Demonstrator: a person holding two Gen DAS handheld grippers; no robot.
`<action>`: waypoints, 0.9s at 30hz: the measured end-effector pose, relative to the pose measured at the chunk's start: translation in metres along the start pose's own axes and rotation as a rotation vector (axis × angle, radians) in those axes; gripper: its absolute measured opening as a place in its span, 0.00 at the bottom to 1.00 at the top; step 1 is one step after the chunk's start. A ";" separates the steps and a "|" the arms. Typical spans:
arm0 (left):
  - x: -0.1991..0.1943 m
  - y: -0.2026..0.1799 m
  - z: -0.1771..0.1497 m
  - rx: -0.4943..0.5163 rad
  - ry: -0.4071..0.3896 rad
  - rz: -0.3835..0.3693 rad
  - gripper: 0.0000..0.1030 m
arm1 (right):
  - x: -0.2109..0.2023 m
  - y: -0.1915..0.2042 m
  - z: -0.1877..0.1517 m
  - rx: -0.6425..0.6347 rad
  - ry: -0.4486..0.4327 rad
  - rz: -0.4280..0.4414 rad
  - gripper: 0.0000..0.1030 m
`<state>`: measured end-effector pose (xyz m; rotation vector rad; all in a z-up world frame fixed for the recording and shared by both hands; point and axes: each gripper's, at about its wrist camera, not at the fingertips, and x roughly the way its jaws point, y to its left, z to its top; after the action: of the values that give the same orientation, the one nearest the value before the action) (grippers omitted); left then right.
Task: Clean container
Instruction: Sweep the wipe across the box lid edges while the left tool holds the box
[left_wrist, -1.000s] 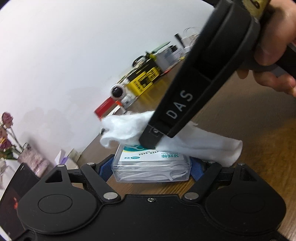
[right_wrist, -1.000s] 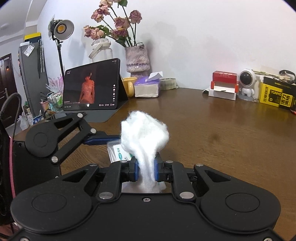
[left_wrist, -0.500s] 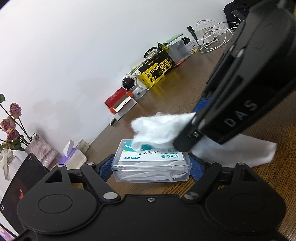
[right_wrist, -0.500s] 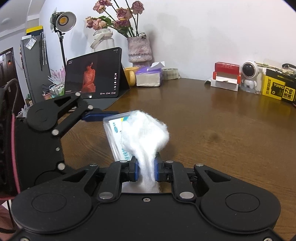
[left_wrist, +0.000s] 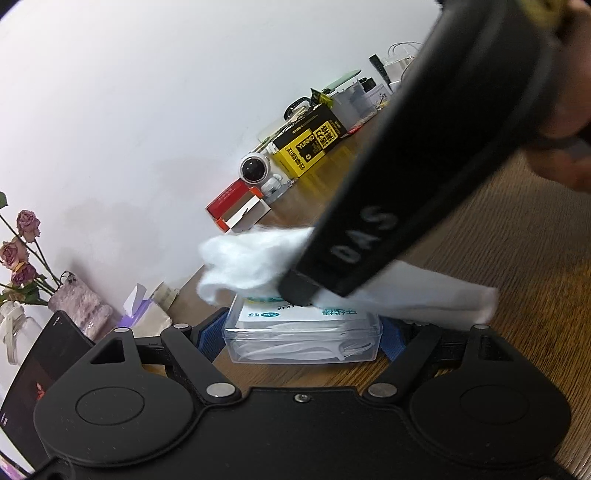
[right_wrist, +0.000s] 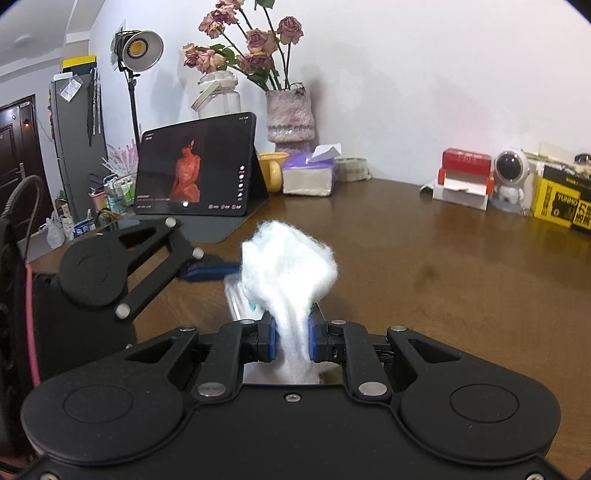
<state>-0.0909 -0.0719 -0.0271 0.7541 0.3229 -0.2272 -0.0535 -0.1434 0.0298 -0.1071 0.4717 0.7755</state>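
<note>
Between the blue pads of the left tongs (left_wrist: 301, 334), at 6 o'clock in the left wrist view, sits a clear plastic container (left_wrist: 301, 341), clamped on both short sides above the brown counter (left_wrist: 517, 266). Right tongs (right_wrist: 291, 339) clenched on a white cotton cloth (right_wrist: 288, 269); its bunched end lies on the container's labelled lid, toward 12 o'clock. Cloth tail trails off to 3 o'clock. At 11 o'clock along the wall: yellow box (left_wrist: 308, 146), small astronaut figure (left_wrist: 258, 175).
</note>
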 end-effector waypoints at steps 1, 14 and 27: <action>0.000 0.000 0.000 0.001 -0.002 -0.005 0.78 | 0.002 -0.001 0.002 -0.002 -0.001 -0.008 0.16; -0.003 -0.004 0.003 0.016 -0.026 -0.030 0.78 | -0.002 -0.010 -0.010 0.021 0.034 -0.082 0.16; -0.013 -0.016 0.006 0.019 -0.030 -0.025 0.78 | -0.016 0.004 -0.020 0.034 0.028 -0.030 0.16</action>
<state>-0.1064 -0.0867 -0.0287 0.7651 0.3027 -0.2653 -0.0739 -0.1560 0.0197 -0.0931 0.5084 0.7372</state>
